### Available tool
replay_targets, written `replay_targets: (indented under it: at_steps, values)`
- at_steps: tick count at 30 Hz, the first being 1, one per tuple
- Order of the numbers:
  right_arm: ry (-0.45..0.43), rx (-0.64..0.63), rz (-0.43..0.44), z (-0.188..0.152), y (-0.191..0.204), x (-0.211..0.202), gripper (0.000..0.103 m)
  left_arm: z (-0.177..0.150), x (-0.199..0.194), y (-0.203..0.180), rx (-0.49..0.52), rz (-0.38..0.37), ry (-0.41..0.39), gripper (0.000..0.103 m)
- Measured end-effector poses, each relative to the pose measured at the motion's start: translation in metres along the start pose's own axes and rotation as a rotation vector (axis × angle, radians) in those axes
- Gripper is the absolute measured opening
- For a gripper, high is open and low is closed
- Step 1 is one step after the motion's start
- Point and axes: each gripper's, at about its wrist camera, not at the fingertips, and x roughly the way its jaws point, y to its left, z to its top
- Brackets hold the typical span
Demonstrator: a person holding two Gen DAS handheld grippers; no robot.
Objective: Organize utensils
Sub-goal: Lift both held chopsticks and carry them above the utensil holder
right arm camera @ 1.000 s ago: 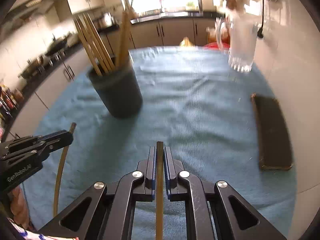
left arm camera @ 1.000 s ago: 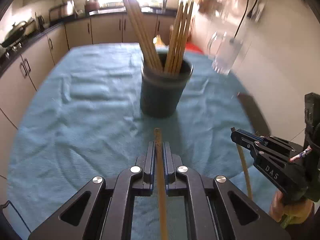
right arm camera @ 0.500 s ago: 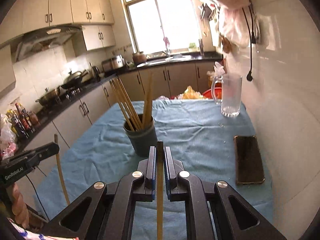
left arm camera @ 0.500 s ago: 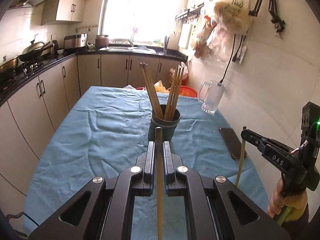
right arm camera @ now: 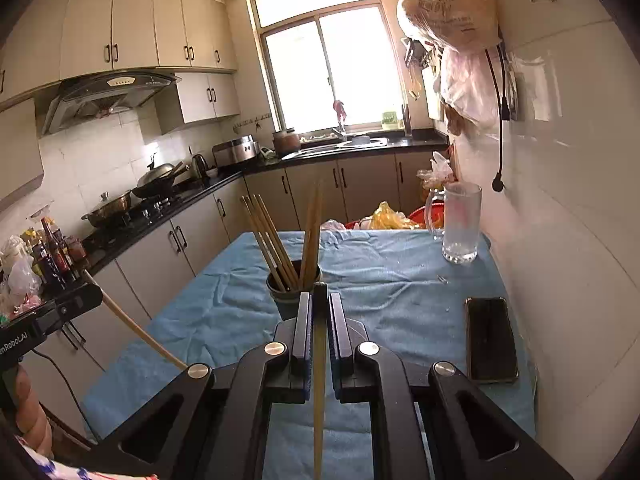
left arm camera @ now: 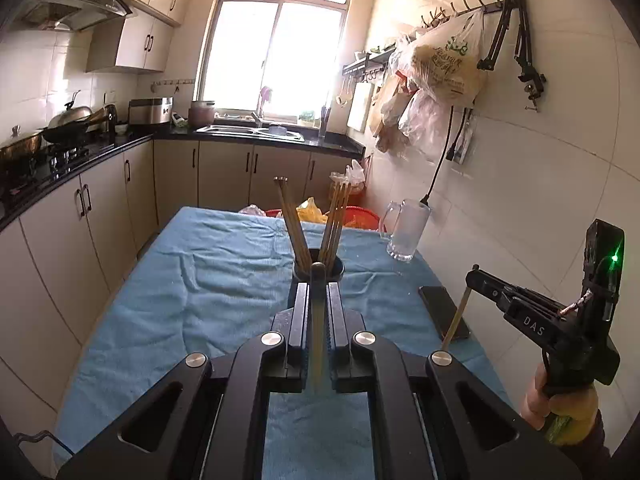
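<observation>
Cloth (left arm camera: 200, 288) of blue towelling covers the whole table, and everything sits on it around the dark holder (right arm camera: 286, 300), my landmark here. That holder stands upright near the middle of the cloth, with two bunches of wooden chopsticks (left arm camera: 294, 232) leaning out of it in a V. Beyond the holder and to its right, against the tiled wall, stands a clear glass mug (right arm camera: 460, 224). Nearer than the holder and also to its right, a black phone (right arm camera: 490, 338) lies flat by the cloth's edge.

My left gripper (left arm camera: 318, 312) hangs above the cloth on the near side of the holder, its jaws nearly closed and pinching one chopstick (left arm camera: 318, 344) that runs lengthwise between them, its tip poking out toward the holder. My right gripper (right arm camera: 319, 320) also sits on the holder's near side, jaws likewise drawn in tight on a second chopstick (right arm camera: 319, 392) lying along the gap. From the left camera, the right gripper shows off to the holder's right, over the phone.
</observation>
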Motion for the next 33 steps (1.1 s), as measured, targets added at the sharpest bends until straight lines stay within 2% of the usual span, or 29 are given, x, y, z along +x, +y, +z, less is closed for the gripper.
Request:
replay_targets:
  at_steps: [10, 19, 27, 33]
  values:
    - [-0.042, -0.033, 0.003, 0.025, 0.008, 0.002, 0.007, 0.026, 0.007, -0.003, 0.037, 0.017, -0.024, 0.007]
    - [-0.05, -0.057, 0.013, 0.037, 0.017, 0.005, 0.007, 0.037, 0.008, -0.002, 0.067, 0.049, -0.032, 0.007]
    - [-0.062, -0.072, 0.028, 0.048, 0.024, 0.002, 0.007, 0.05, 0.003, -0.002, 0.066, 0.025, -0.041, 0.007]
    - [-0.082, -0.079, 0.032, 0.067, 0.027, 0.008, 0.007, 0.076, 0.009, 0.0, 0.034, 0.008, -0.069, 0.007]
